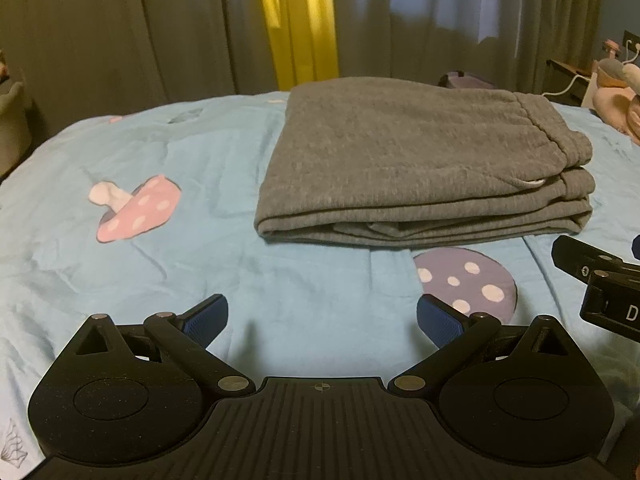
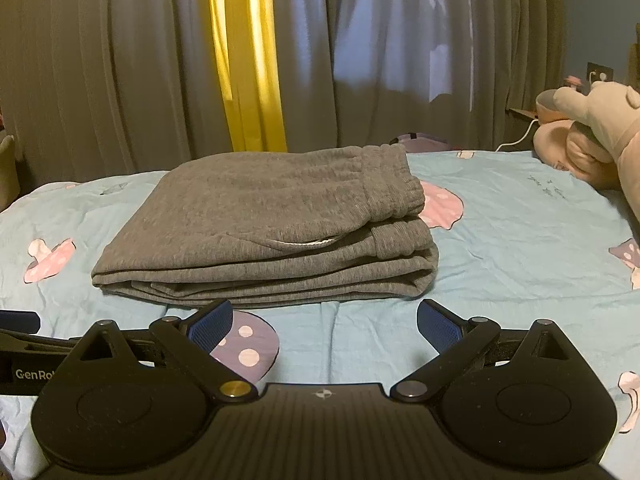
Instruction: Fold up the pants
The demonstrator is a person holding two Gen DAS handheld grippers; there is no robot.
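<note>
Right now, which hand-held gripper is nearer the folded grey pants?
Right. The right hand-held gripper sits open just short of the folded grey pants' near edge. The left hand-held gripper, also open, hangs further back, pants ahead and rightward.

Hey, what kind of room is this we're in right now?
Most likely a bedroom: the folded grey knit pants lie on a light blue mushroom-print bedsheet, a pink plush toy sits at the side, and long grey curtains hang behind.
</note>
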